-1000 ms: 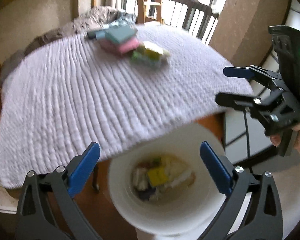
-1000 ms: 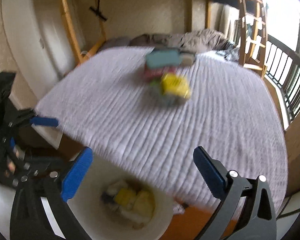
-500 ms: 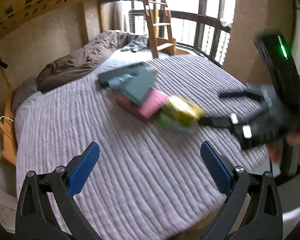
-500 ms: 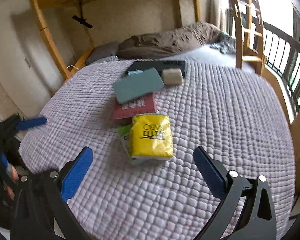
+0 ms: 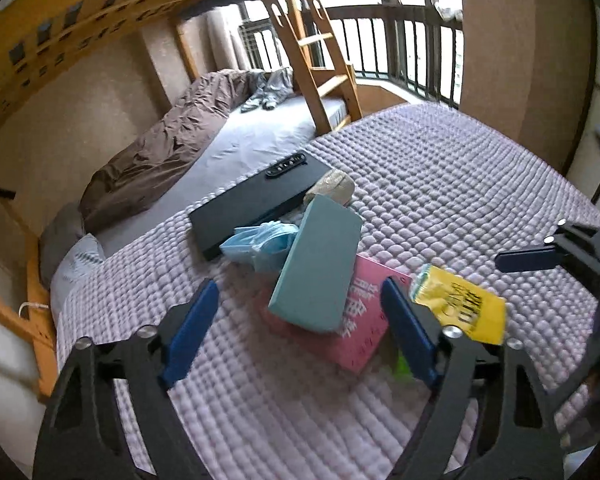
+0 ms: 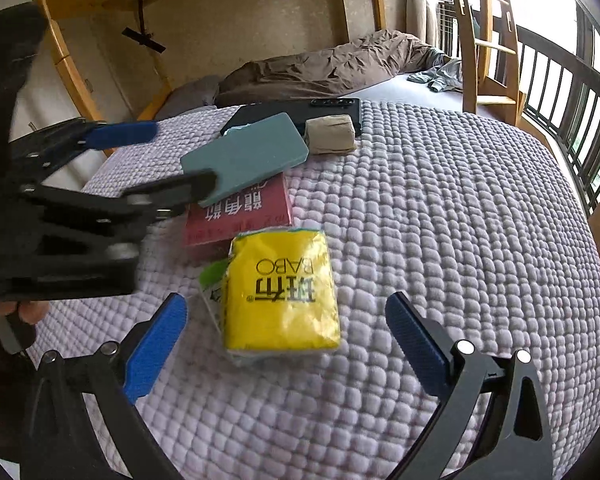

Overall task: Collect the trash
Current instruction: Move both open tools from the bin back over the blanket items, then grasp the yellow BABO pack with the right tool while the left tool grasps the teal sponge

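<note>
A yellow tissue packet (image 6: 282,292) lies on the lilac quilt, with a green wrapper (image 6: 212,276) under its left edge. It also shows in the left wrist view (image 5: 460,306). My right gripper (image 6: 286,344) is open, its fingers either side of the packet's near end, just above the quilt. My left gripper (image 5: 298,332) is open and empty, over a teal book (image 5: 316,272) and a pink book (image 5: 360,324). A crumpled blue face mask (image 5: 260,242) lies behind the teal book.
A black flat box (image 5: 256,200) with a remote on it and a beige bundle (image 6: 330,134) lie further back on the quilt (image 6: 440,220). A brown duvet (image 5: 160,152), a wooden ladder (image 5: 316,52) and a balcony railing stand beyond.
Both grippers have swung up from the white trash bin at the bed's edge and moved in over the bed toward the pile. The bin is out of view now.
</note>
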The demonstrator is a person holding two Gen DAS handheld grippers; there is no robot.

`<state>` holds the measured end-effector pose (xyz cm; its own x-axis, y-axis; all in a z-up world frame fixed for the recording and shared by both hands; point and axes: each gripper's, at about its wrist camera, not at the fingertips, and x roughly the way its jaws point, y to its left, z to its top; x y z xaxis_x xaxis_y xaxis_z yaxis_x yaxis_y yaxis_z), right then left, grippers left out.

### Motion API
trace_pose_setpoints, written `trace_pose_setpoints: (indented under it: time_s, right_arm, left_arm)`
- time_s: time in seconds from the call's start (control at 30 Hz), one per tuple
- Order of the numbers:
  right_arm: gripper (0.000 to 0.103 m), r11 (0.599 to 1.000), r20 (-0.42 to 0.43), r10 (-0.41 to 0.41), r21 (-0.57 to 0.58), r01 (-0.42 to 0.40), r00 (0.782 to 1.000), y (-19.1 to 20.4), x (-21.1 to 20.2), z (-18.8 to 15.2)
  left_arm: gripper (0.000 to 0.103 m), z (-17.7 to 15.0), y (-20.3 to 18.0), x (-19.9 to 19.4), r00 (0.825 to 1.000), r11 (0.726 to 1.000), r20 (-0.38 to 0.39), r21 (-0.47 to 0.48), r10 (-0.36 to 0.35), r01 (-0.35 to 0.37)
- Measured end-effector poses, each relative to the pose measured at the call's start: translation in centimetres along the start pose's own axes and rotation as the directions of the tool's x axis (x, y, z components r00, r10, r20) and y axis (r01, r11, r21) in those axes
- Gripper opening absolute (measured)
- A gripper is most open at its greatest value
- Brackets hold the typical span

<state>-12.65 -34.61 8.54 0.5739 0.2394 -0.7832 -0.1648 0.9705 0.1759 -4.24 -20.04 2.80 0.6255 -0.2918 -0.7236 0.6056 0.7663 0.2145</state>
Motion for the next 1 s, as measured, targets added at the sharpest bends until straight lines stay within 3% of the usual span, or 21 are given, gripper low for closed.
trace_pose_setpoints:
  time_s: [0.1,0.3,0.5,0.7,1.0]
  right_arm:
    - [0.09,1.0,0.001,0.003,0.003,-0.003,1.0,-0.2,0.4,0.3]
    - [0.081,1.0,-0.019,0.017,0.018,-0.017,1.0,-0.6,1.3,0.5]
    - [0.056,0.998,-0.017,0.06,0.026,-0.059,0.998,-0.6,1.4,0.7]
    - [0.054,0.998,-0.006,0.07,0.006,-0.07,0.998,-0.3,0.3,0.6]
    - [0.054,0.995,0.012,0.091,0.029,-0.092,0.996,-0.6,-1.9,-0.2]
  left_arm:
    - [0.076,0.4,-0.3,1.2,1.0,1.0,-0.024,0.023,-0.012,0.012]
    - [0.051,0.5,-0.4,2.5,0.996,0.998,-0.073,0.031,-0.057,0.059]
    - [0.049,0.4,-0.9,1.6,0.996,0.995,-0.054,0.068,-0.065,0.069]
    - [0.049,0.2,-1.0,0.2,0.998,0.997,-0.029,0.056,-0.057,0.058]
    - [0.048,-0.2,-0.1,-1.8,0.994,0.994,-0.018,-0.026,-0.105,0.104]
